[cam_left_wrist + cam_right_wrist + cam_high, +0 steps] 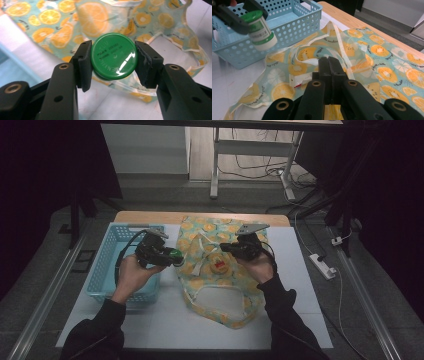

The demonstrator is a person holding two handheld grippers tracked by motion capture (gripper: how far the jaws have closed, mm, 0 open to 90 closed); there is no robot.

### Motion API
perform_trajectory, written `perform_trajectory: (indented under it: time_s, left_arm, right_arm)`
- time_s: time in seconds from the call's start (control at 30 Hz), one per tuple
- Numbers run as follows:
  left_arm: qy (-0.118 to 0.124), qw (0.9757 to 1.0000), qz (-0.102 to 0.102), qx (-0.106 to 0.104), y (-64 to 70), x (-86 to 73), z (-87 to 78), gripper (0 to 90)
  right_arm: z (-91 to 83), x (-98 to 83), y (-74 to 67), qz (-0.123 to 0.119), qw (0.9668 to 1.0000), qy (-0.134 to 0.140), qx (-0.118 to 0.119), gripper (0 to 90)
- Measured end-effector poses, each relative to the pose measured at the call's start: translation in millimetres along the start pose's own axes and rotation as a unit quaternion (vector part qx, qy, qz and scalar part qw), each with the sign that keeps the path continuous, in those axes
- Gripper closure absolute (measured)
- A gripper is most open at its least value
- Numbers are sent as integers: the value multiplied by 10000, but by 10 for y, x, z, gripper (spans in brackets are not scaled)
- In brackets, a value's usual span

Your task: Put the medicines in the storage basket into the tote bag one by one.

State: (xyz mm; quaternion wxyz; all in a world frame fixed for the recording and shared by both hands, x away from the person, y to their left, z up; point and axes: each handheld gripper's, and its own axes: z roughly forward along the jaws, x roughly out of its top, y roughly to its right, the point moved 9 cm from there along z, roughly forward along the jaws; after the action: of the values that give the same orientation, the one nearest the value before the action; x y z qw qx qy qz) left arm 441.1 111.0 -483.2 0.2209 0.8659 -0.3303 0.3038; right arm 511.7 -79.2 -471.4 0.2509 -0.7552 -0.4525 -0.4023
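My left gripper (169, 256) is shut on a small jar (176, 254) with a green lid, holding it in the air between the blue basket (107, 265) and the orange-print bag (215, 290). In the left gripper view the pads press both sides of the lid (113, 58), with the bag (62, 30) beneath. The right gripper view shows the jar (259, 30) tilted, in front of the basket (294, 22). My right gripper (227, 247) rests over the bag's middle, its jaws (329, 62) closed together on the bag's fabric (387, 65).
A small white and red packet (299, 81) lies at the bag's mouth, in front of the right jaws. The bag's handles loop toward the near edge of the white mat (160, 320). A power strip (322, 266) lies on the floor at the right.
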Motion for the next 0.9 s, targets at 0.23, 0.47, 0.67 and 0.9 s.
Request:
perform_trajectory:
  time_s: [0.23, 0.47, 0.67, 0.9]
  left_arm:
    - [-135, 9996, 213, -120, 173, 1, 177, 521]
    - [-194, 9988, 357, -284, 342, 50, 356, 521]
    - [-247, 9981, 424, -372, 435, 80, 505, 521]
    - [-277, 9977, 475, -397, 504, 145, 658, 521]
  right_arm:
    - [4, -1, -2, -10, 10000, -10, -5, 900]
    - [1, 3, -2, -18, 10000, 0, -8, 900]
    - [-3, 10, -3, -17, 10000, 20, -5, 900]
    - [-1, 12, -8, -18, 10000, 23, -2, 900]
